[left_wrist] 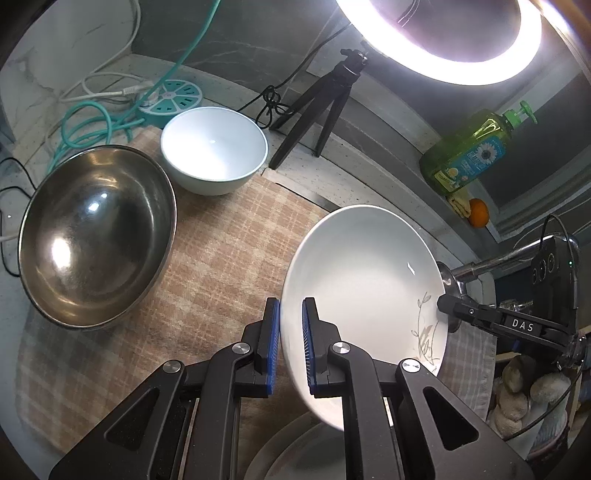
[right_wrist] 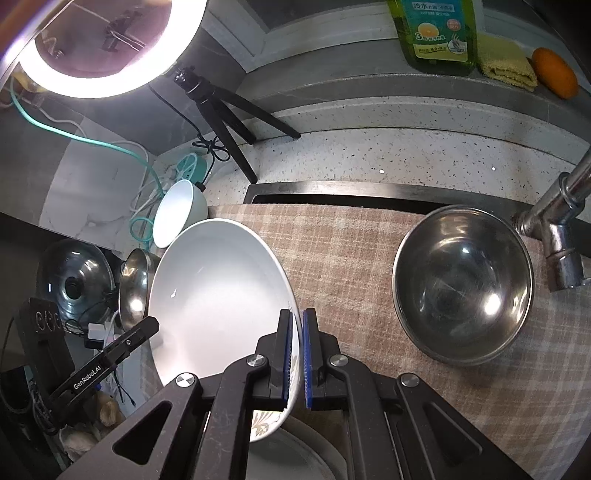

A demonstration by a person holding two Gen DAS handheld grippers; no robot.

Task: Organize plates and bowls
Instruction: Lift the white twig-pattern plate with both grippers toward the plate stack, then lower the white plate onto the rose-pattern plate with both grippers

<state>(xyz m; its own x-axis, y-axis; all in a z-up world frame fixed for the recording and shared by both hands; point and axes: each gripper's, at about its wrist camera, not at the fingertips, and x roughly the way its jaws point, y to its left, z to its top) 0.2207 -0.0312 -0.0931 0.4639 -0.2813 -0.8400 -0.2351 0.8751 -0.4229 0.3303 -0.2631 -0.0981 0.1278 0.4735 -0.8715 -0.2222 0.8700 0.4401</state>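
Note:
A white plate with a grey leaf pattern (left_wrist: 362,295) is held tilted above the checked cloth (left_wrist: 221,266). My left gripper (left_wrist: 291,343) is shut on its near rim. My right gripper (right_wrist: 297,354) is shut on the opposite rim of the same plate (right_wrist: 218,291); it also shows at the right of the left wrist view (left_wrist: 443,306). A large steel bowl (left_wrist: 96,236) and a white bowl (left_wrist: 214,147) stand on the cloth at the left. A second steel bowl (right_wrist: 463,284) stands at the right. Another plate (left_wrist: 295,454) lies below the held one.
A ring light (left_wrist: 439,40) on a black tripod (left_wrist: 317,107) stands at the back. A green power strip (left_wrist: 173,98) with cables lies back left. A green soap bottle (right_wrist: 436,33), a yellow cloth and an orange (right_wrist: 556,72) sit on the ledge. A steel tap (right_wrist: 561,221) is at the right.

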